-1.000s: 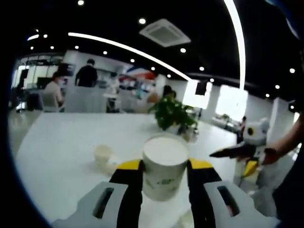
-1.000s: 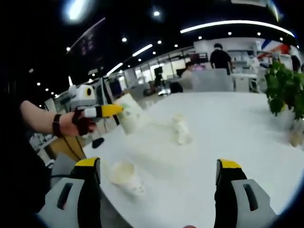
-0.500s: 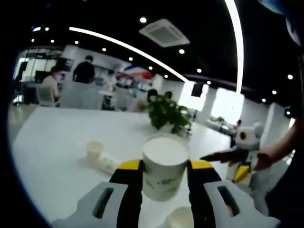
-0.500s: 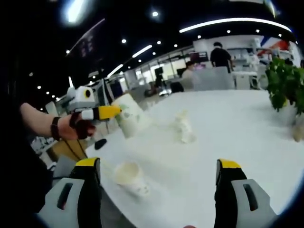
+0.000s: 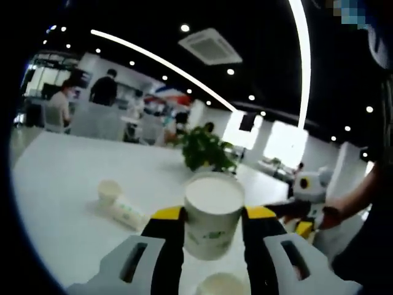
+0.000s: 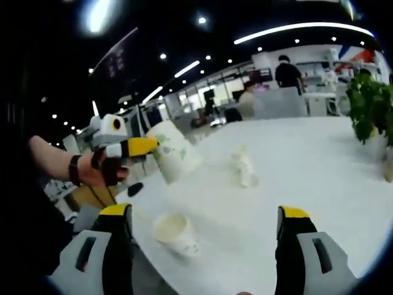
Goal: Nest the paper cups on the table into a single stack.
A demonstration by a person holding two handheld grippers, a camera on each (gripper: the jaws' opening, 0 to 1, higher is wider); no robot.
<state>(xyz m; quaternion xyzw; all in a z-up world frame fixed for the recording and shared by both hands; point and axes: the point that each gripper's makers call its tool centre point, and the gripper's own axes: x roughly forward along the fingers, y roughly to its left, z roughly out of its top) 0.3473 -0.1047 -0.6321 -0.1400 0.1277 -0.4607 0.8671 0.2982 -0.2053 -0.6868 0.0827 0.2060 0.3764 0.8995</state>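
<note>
My left gripper (image 5: 214, 212) is shut on a white paper cup (image 5: 212, 212) with a green print, held upright above the white table (image 5: 55, 184). Below it the rim of a second cup (image 5: 220, 284) shows at the bottom edge. A pair of nested cups (image 5: 120, 206) lies on its side to the left. In the right gripper view the left gripper (image 6: 140, 146), held by a hand, carries the tilted cup (image 6: 173, 158) above and left of the upright cup (image 6: 176, 233). The lying cups (image 6: 244, 167) are farther back. My right gripper (image 6: 202, 214) is open with nothing between its jaws.
A potted green plant (image 5: 206, 147) stands farther back on the table, and it appears at the right edge (image 6: 369, 110) of the right gripper view. The table's near edge (image 6: 138, 252) runs just left of the upright cup. People sit and stand in the background.
The left gripper view has swung, bringing the upright cup's rim in at the bottom. In the right gripper view the held cup has drifted slightly right, nearer over the upright cup.
</note>
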